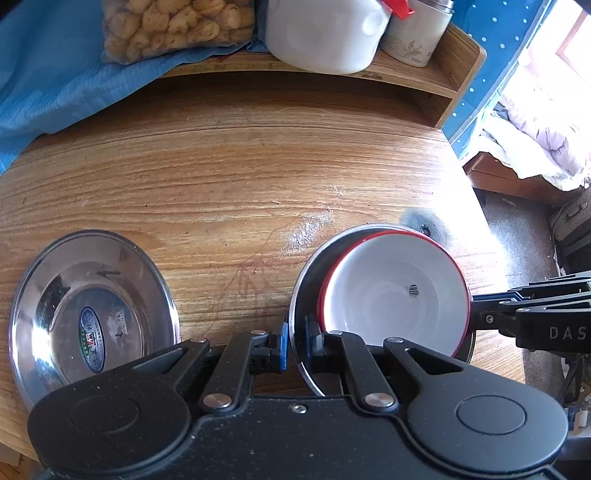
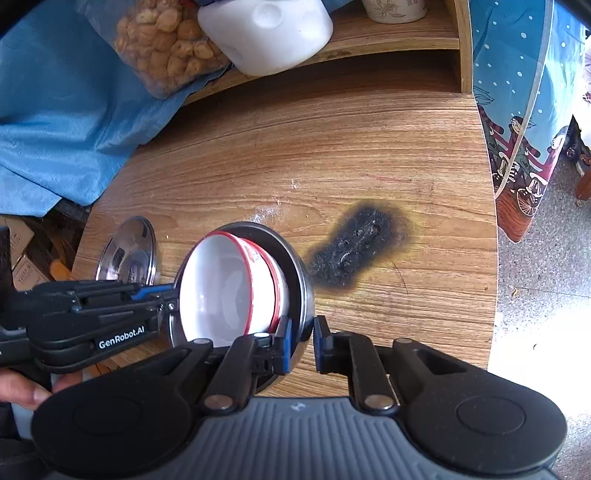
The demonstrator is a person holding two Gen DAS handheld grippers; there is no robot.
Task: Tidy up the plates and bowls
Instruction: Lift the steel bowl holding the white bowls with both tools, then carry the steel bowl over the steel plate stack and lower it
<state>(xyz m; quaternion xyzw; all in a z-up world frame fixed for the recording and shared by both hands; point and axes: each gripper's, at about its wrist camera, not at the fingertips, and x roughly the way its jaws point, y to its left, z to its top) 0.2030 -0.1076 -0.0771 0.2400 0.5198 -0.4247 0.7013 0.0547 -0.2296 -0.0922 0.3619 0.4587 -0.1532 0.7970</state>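
A white bowl with a red rim (image 1: 395, 295) sits tilted inside a steel bowl (image 1: 306, 273) on the wooden table. My left gripper (image 1: 295, 345) is shut on the steel bowl's near rim, one pad inside and one outside. My right gripper (image 2: 301, 345) straddles the steel bowl's (image 2: 295, 266) rim on the opposite side, with a small gap at the outer pad. The white bowl (image 2: 225, 288) leans inside it. A steel plate (image 1: 92, 314) lies flat to the left, also visible in the right wrist view (image 2: 129, 254).
A burnt black patch (image 2: 354, 247) marks the table to the right of the bowls. A raised wooden shelf (image 1: 424, 74) at the back holds a white jug (image 1: 325, 33), a tin (image 1: 417, 33) and a snack bag (image 1: 177, 26). Blue cloth (image 1: 48, 81) covers the back left. The table edge (image 2: 493, 258) is on the right.
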